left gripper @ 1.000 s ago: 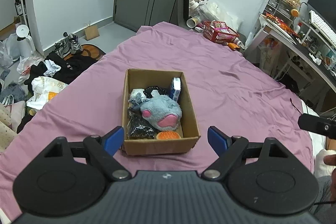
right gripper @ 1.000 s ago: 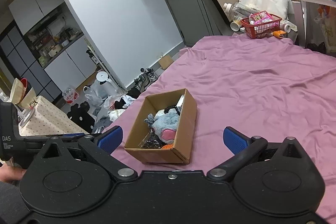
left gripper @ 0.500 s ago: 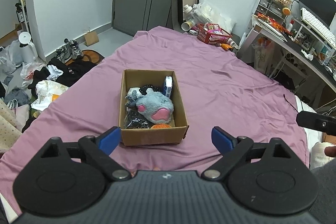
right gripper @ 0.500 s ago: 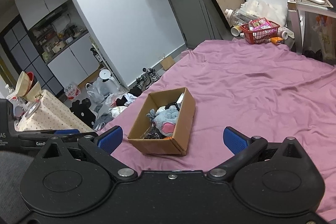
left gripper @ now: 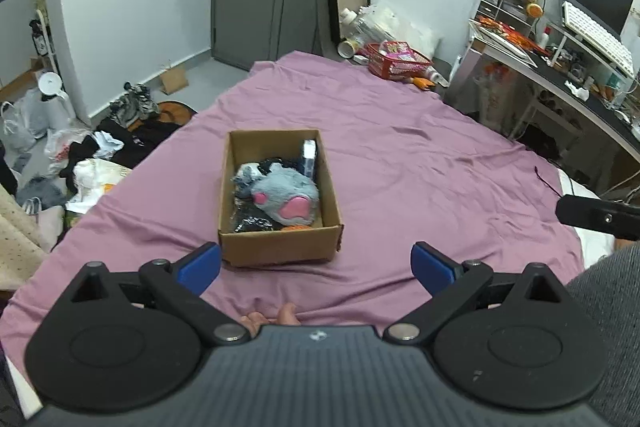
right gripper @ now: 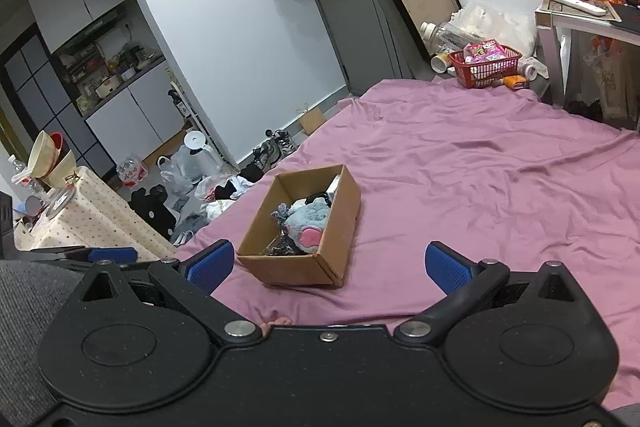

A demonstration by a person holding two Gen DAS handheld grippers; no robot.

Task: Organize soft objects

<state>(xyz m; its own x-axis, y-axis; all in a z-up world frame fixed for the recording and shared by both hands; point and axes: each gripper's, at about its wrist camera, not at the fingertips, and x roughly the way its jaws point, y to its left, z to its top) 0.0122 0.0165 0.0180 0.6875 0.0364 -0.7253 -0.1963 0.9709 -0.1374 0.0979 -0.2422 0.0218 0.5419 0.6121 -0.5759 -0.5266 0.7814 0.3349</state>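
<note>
An open cardboard box (left gripper: pixel 280 247) (right gripper: pixel 296 269) sits on the purple bedsheet (left gripper: pixel 420 187) (right gripper: pixel 480 187). Inside it lie a grey plush toy with pink paws (left gripper: pixel 288 193) (right gripper: pixel 306 223), dark fabric (left gripper: pixel 250 223) and an orange item (left gripper: pixel 296 227). A small white and blue pack (left gripper: pixel 309 157) stands at the box's far right wall. My left gripper (left gripper: pixel 316 263) hangs open in front of the box's near side, nothing between its blue fingers. My right gripper (right gripper: pixel 328 265) is open too, near the box's front corner and empty.
Clothes, bags and shoes (left gripper: pixel 80 155) litter the floor left of the bed. A red basket (left gripper: pixel 398 61) (right gripper: pixel 484 67) sits past the bed's far end. A desk with a monitor (left gripper: pixel 580 39) stands at the right. A dotted table with bowls (right gripper: pixel 60 203) stands left.
Both grippers have drawn back and up from the box, so it looks smaller and farther. Both stay open and empty. The box's contents have not moved.
</note>
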